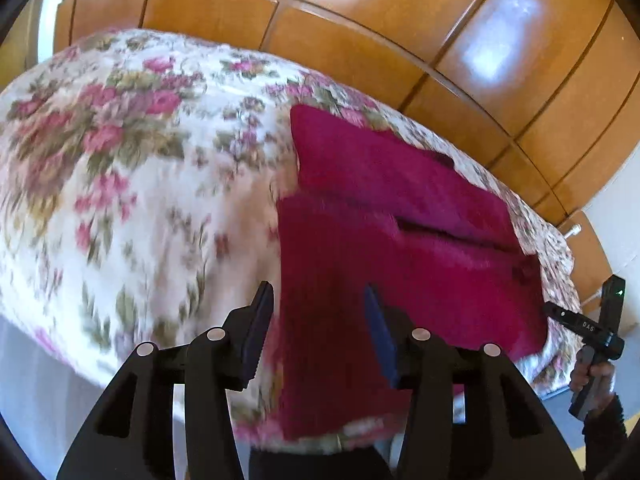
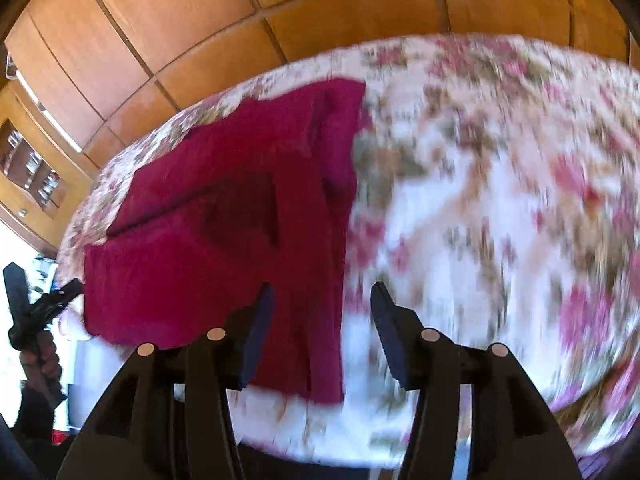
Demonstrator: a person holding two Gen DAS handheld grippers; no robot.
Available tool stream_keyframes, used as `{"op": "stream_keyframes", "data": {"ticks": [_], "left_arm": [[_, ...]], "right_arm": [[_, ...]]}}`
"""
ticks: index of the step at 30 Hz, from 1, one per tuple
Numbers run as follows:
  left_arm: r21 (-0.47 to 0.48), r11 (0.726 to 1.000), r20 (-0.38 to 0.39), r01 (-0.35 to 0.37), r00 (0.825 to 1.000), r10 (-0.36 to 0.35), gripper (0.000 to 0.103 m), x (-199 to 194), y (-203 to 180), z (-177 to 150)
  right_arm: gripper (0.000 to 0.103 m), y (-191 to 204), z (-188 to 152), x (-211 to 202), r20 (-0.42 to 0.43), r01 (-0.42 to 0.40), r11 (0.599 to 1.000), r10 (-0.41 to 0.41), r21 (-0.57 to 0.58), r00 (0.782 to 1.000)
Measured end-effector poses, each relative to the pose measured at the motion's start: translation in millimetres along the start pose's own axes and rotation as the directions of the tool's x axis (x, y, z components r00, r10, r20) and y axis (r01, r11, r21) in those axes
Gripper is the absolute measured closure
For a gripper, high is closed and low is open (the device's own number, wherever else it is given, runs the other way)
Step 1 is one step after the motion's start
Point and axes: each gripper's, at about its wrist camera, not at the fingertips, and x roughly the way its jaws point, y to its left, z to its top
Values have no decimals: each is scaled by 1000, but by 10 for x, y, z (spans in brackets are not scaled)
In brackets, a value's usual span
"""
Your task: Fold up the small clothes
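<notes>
A dark magenta garment (image 1: 384,240) lies flat on a floral bedspread (image 1: 132,168), partly folded, with one layer lying over another. It also shows in the right wrist view (image 2: 224,232). My left gripper (image 1: 318,300) is open and empty, held above the garment's near left edge. My right gripper (image 2: 322,300) is open and empty, above the garment's near right edge. The right gripper appears at the right edge of the left wrist view (image 1: 596,332), and the left gripper at the left edge of the right wrist view (image 2: 36,312). Both views are motion-blurred.
A wooden panelled wardrobe (image 1: 400,28) stands behind the bed. A glass-fronted wooden cabinet (image 2: 32,168) is at the far left of the right wrist view. The floral bedspread (image 2: 500,200) spreads to the right of the garment.
</notes>
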Motion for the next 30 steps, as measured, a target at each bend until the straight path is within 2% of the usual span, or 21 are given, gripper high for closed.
{"op": "stream_keyframes", "data": {"ticks": [3, 5, 7, 8, 9, 13, 16, 19, 23, 26, 30], "left_arm": [[-13, 1000, -7, 9, 1000, -9, 57, 174, 18, 132], [-15, 1000, -15, 19, 1000, -19, 62, 247, 3, 167], [4, 1000, -23, 17, 1000, -17, 85, 286, -42, 173], [10, 1000, -18, 9, 1000, -8, 89, 276, -54, 172], [7, 1000, -11, 9, 1000, -9, 93, 244, -49, 169], [-22, 999, 43, 29, 999, -28, 96, -24, -38, 194], [37, 998, 104, 45, 993, -49, 96, -262, -186, 256], [76, 996, 138, 41, 989, -51, 96, -323, -306, 400], [85, 996, 173, 16, 984, -31, 96, -196, -371, 782], [105, 994, 189, -16, 982, -4, 96, -10, -423, 1094], [133, 989, 173, -71, 984, 47, 96, 382, -491, 1470]], "right_arm": [[52, 72, 191, 172, 19, 20, 998, -19, -52, 1000], [53, 136, 294, 309, 19, 24, 996, -22, -91, 1000], [66, 202, 348, 394, 1, 17, 992, -17, -126, 1000], [83, 229, 363, 410, -7, 13, 990, -14, -138, 1000], [95, 246, 352, 407, -13, 11, 988, -13, -154, 1000], [96, 263, 294, 69, 33, -13, 989, 18, -147, 999], [96, 234, 316, -327, 101, -58, 991, 71, -122, 992], [96, 215, 451, -481, 144, -75, 993, 88, -89, 986], [96, 154, 802, -388, 183, -96, 995, 99, -26, 978], [96, 112, 1101, -150, 182, -77, 997, 75, 3, 980], [96, 22, 1468, 233, 156, -30, 999, 24, 34, 987]]}}
